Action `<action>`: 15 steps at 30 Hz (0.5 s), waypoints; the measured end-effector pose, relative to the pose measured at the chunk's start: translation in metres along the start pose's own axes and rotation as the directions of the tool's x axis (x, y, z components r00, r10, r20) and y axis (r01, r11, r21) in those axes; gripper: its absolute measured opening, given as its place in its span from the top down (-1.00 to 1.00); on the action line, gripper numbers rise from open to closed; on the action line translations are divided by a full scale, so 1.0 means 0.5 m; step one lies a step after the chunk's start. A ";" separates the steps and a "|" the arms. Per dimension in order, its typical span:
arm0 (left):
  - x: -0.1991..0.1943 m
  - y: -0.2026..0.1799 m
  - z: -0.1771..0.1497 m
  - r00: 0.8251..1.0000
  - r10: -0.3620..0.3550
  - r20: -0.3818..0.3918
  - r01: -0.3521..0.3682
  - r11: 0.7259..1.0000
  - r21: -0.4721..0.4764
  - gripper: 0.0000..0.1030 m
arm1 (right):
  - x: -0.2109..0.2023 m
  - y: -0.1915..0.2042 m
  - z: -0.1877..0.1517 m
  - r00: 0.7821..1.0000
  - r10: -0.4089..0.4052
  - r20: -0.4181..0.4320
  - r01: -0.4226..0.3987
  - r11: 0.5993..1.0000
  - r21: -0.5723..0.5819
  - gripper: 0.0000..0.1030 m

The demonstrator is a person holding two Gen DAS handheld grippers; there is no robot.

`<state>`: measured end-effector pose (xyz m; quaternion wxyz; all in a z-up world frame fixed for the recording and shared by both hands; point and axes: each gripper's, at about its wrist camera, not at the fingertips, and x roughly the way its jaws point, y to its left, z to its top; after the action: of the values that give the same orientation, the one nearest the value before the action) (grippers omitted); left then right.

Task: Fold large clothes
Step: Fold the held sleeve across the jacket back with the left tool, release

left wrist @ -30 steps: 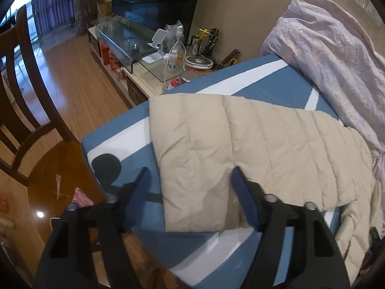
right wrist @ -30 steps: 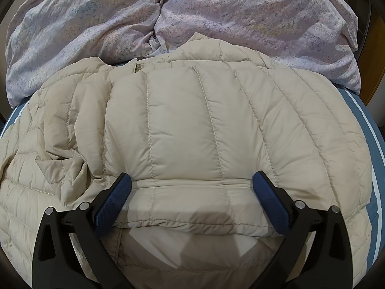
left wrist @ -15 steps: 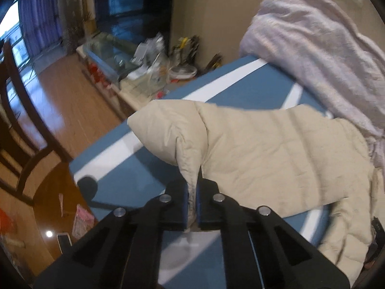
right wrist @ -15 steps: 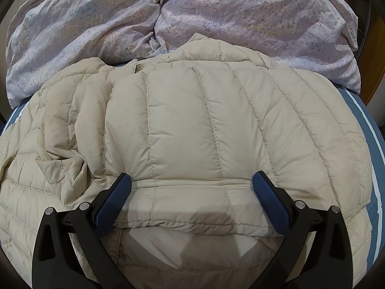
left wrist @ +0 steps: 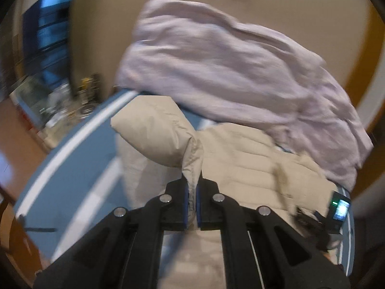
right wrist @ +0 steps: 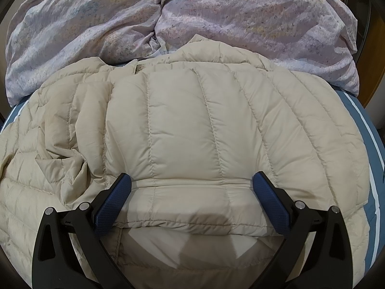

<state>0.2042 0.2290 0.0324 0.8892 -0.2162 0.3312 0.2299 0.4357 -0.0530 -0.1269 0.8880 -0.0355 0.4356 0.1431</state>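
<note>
The left claw is pressed fully together, its 2 blue pads pinching a fold of the beige quilted puffer jacket. The pinched fabric rises out of the pads in a narrow twist and swells into a rounded bulge of sleeve, which hangs lifted above the bed. The left wrist view is smeared by motion blur.

The right claw stands wide apart, its 2 blue pads spread to either side of a folded band at the jacket's near edge; they sit just over the fabric and pinch nothing.

The jacket lies spread across the bed, its stitched channels running away from the right claw, with a crumpled bunch of fabric to the left in that view. Beneath it shows the blue bedsheet with white stripes. Beyond the jacket's far edge a rumpled lilac floral duvet is heaped, touching the jacket.

In the left wrist view a dark device with a small lit screen appears at the right edge, and blurred clutter on a low cabinet sits past the bed on the left.
</note>
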 end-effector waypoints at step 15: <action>0.109 -0.365 -0.065 0.958 -0.247 -0.146 0.274 0.939 0.208 0.91 | -0.002 -0.002 -0.006 1.000 0.026 0.013 -0.026 1.000 0.009 -0.97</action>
<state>0.3254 0.0799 0.0150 0.9095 -0.1687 0.3755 0.0577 0.4330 -0.0547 -0.1279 0.8889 -0.0249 0.4309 0.1531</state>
